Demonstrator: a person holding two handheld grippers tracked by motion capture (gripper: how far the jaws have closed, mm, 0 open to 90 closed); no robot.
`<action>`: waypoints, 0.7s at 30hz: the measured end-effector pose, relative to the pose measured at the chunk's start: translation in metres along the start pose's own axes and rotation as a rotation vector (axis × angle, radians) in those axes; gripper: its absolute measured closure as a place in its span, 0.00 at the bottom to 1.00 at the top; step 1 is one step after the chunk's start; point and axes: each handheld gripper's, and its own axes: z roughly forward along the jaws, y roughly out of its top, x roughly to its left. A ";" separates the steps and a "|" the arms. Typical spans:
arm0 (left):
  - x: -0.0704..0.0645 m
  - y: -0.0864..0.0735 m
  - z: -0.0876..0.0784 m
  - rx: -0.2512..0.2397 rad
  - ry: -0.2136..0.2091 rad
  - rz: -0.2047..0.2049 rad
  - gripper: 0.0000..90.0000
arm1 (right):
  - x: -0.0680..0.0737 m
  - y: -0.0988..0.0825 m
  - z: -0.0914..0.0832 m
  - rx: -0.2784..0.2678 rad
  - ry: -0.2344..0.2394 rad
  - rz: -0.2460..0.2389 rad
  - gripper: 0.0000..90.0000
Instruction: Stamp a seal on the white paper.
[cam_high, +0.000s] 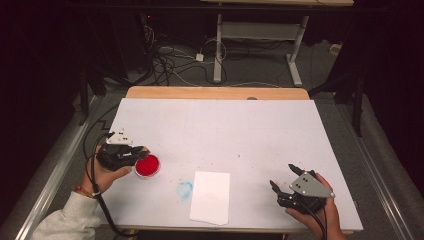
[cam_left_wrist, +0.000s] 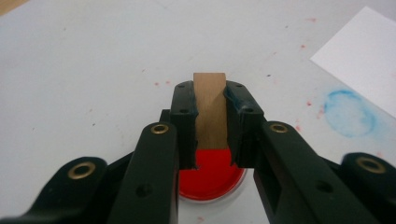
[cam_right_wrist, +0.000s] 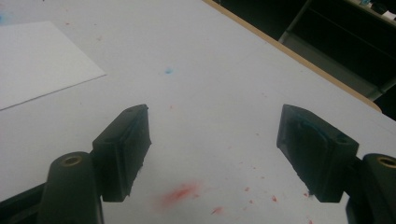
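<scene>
Stamping setup: your left gripper (cam_left_wrist: 210, 116) clamped one wooden stamp block (cam_left_wrist: 210, 109) just above the one red ink pad (cam_high: 147, 165), likely to load its face, while your right gripper (cam_high: 287, 182) waited wide and empty beside the single white sheet (cam_high: 210, 197).

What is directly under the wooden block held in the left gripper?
A round red ink pad lies below the wooden block, which the left gripper clamps. The block's underside is hidden, so contact cannot be judged.
</scene>
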 end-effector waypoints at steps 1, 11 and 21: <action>-0.003 0.002 -0.001 -0.002 -0.003 0.010 0.82 | 0.000 0.000 -0.001 -0.001 -0.001 0.003 0.29; -0.031 0.017 -0.004 -0.029 -0.051 0.093 0.82 | 0.001 0.000 -0.001 0.000 0.004 0.003 0.29; -0.053 0.027 0.000 -0.034 -0.098 0.160 0.82 | 0.002 0.000 -0.001 -0.001 0.009 0.001 0.29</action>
